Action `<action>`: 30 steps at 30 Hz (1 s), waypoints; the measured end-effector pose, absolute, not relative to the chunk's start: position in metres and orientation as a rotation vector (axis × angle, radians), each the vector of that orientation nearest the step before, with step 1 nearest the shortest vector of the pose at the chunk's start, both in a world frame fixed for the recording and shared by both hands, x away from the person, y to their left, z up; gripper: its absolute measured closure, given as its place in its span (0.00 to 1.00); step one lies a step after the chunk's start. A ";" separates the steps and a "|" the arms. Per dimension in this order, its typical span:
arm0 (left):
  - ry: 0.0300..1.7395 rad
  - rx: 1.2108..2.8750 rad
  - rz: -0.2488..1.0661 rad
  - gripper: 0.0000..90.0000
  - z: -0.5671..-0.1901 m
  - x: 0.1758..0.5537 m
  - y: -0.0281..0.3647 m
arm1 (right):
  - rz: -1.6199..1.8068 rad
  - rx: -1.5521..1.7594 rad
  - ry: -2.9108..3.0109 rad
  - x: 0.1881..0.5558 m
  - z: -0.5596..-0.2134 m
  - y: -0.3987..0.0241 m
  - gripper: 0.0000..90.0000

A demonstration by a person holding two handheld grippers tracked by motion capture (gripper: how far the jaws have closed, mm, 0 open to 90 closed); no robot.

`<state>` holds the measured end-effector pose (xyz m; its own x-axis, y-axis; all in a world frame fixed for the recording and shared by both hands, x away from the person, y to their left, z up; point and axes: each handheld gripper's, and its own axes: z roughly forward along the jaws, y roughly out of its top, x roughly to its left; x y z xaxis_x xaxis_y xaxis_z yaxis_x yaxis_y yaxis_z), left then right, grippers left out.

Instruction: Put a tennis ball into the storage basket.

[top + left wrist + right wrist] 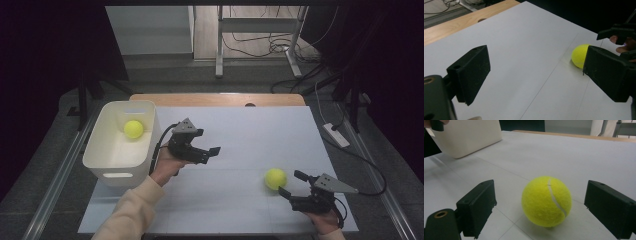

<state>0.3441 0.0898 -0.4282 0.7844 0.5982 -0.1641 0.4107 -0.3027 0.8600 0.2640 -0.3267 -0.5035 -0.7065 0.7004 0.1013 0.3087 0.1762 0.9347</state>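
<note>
Right claw (540,207): released — tennis ball (546,201) on the counter (240,135) just ahead, centred between its jaws.
Left claw (202,150): released, empty — farther off.

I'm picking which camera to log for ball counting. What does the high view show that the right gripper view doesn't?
High view alone: a second tennis ball lying inside the white bin, and both hand-held grippers from above, left and right. Right gripper view alone: the seam on the near ball between its open jaws. Both: the tennis ball on the white sheet and the bin.
</note>
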 end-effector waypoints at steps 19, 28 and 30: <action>0.716 1.975 0.190 0.09 -0.443 0.351 0.060 | 1.550 0.955 2.093 0.262 -0.501 -0.328 0.11; 0.699 1.983 0.171 0.09 -0.447 0.353 0.052 | 1.550 0.950 2.095 0.263 -0.501 -0.326 0.11; 0.692 1.987 0.166 0.09 -0.448 0.353 0.049 | 1.551 0.952 2.093 0.263 -0.500 -0.326 0.11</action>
<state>0.3526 0.0485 -0.4483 0.8277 0.5352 -0.1689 0.4000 -0.3516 0.8464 0.2625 -0.3263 -0.5003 -0.7053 0.7019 0.0997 0.2995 0.1676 0.9393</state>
